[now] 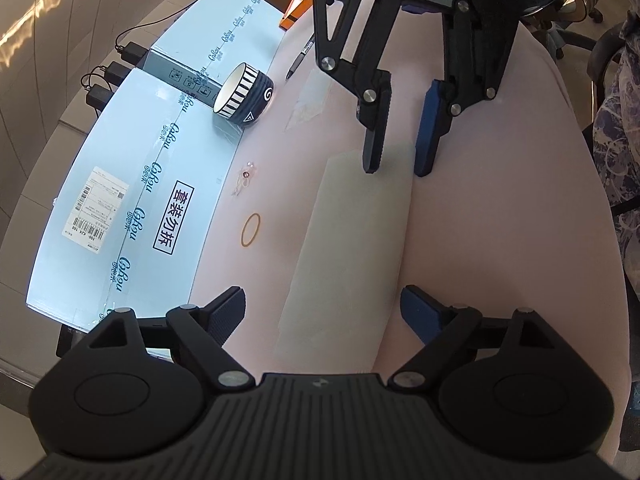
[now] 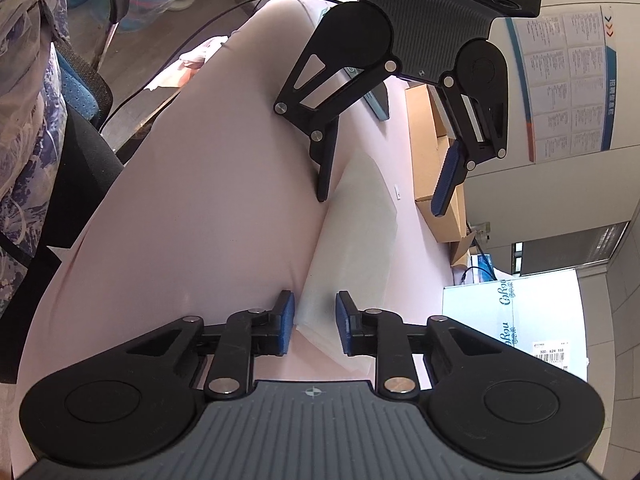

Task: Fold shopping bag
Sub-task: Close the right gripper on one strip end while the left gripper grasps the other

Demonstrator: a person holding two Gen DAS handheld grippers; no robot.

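Observation:
The shopping bag (image 1: 356, 232) is folded into a long pale strip lying flat on the pink table (image 1: 500, 220). My left gripper (image 1: 322, 296) is open wide over the strip's near end, one finger on each side, not touching it. At the far end my right gripper (image 1: 398, 168) points down with its tips at the bag's edge. In the right wrist view the right gripper (image 2: 316, 300) has a narrow gap between its blue pads (image 2: 286, 320). The bag (image 2: 352, 240) lies flat in that gap, not pinched. The left gripper (image 2: 380, 204) hangs open over the other end.
A large white printed carton (image 1: 132, 200) runs along the table's left side, with a black-and-white bowl (image 1: 244, 94) at its edge. A pen (image 1: 300, 58), a rubber band (image 1: 251, 230) and a small clip lie near the bag. An office chair (image 2: 80, 128) and a person's patterned clothing (image 1: 620, 128) are beside the table.

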